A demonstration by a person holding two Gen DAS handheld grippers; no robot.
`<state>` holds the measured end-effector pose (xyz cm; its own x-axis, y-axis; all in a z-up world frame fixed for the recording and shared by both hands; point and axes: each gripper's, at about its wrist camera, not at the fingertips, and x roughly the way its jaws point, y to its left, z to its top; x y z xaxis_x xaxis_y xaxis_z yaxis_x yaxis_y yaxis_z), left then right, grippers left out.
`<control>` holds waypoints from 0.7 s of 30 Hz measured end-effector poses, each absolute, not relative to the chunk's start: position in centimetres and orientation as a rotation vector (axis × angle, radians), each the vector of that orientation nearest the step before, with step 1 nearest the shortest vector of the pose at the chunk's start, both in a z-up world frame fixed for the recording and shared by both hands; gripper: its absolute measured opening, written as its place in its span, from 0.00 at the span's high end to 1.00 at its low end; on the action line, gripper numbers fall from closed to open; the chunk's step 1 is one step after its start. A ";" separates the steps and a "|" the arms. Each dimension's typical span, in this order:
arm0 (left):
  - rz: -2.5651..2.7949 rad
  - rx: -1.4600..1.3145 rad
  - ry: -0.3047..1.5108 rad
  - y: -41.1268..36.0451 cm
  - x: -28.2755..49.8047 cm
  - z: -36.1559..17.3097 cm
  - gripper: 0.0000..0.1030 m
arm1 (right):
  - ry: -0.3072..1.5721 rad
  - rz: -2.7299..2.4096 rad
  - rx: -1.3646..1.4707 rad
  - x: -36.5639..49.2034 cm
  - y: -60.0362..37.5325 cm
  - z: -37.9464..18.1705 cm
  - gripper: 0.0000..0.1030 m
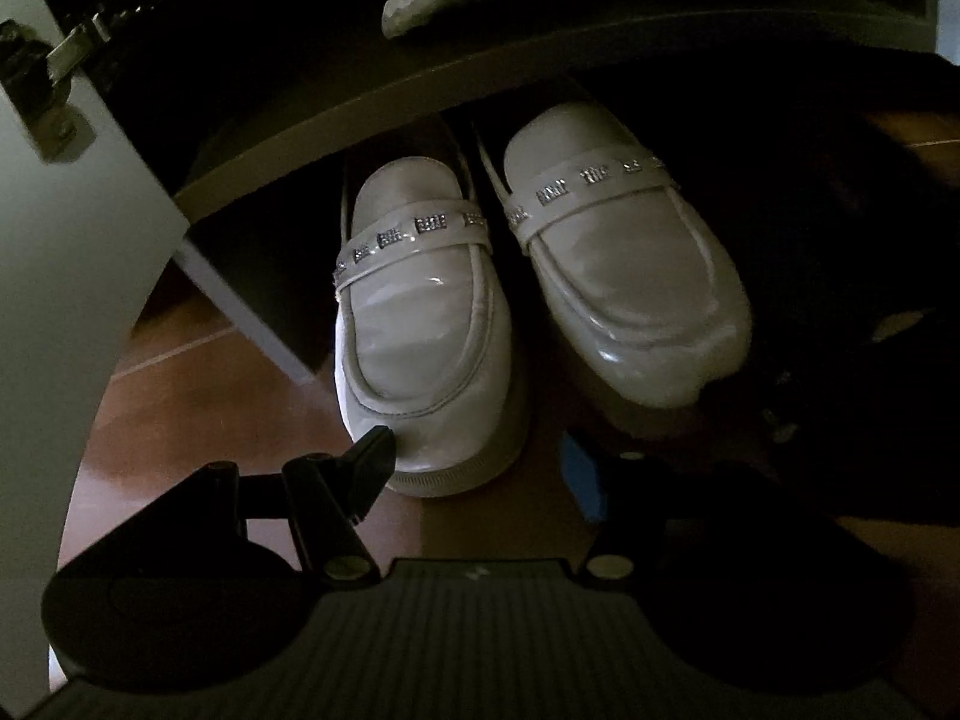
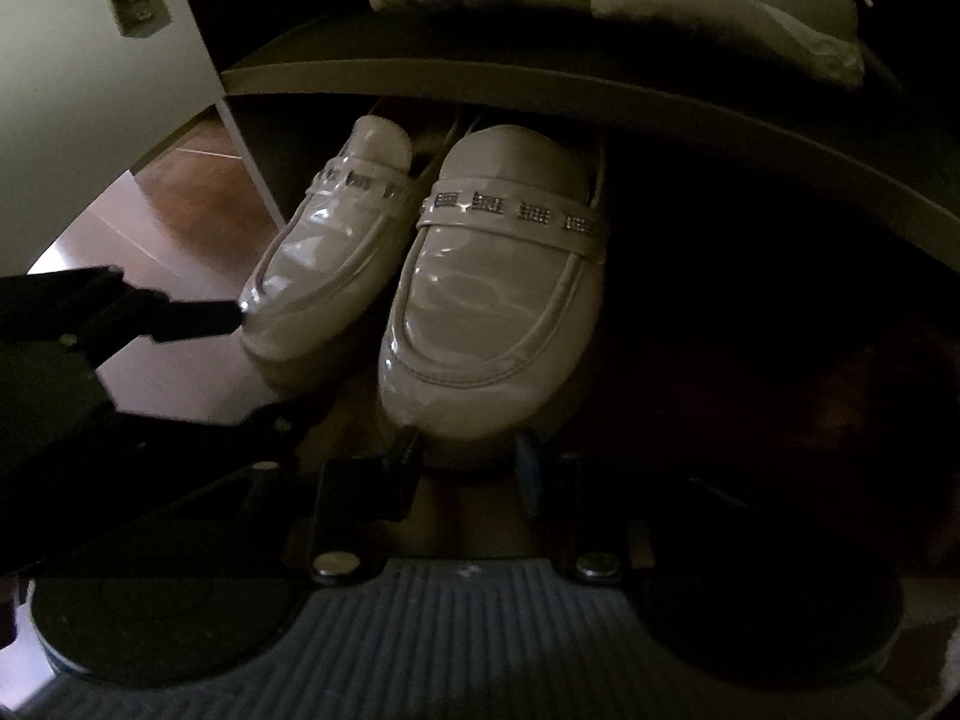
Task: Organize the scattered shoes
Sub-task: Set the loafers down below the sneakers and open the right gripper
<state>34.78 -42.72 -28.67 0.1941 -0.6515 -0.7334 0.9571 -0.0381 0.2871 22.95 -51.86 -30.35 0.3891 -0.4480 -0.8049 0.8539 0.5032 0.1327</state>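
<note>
Pair of loafers (image 1: 528,276) sits at lower shelf's front edge w/ both grippers' jaws apart, unclamped; next: nudge toes in.

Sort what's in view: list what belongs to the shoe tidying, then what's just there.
Job: left loafer, right loafer, lower shelf of the cabinet, left gripper, right gripper.
Just there: white shoes on the upper shelf, door hinge, wooden floor.

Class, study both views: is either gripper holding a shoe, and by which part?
The left gripper clamps nothing; one finger just touches the left loafer at its toe. The right gripper has its fingers at the right loafer toe; grip unclear.
</note>
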 end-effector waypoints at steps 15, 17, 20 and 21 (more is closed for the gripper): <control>-1.362 0.877 0.403 -44.9 34.6 -29.5 0.40 | 0.783 -0.939 0.594 24.4 -54.2 -30.6 0.73; -1.367 0.874 0.400 -45.1 34.5 -29.6 0.40 | 0.783 -0.942 0.593 24.5 -54.3 -30.6 0.73; -1.375 0.870 0.395 -45.4 34.4 -29.7 0.40 | 0.783 -0.950 0.593 24.7 -54.5 -30.7 0.73; -1.377 0.869 0.394 -45.4 34.4 -29.7 0.40 | 0.783 -0.954 0.594 24.7 -54.6 -30.7 0.73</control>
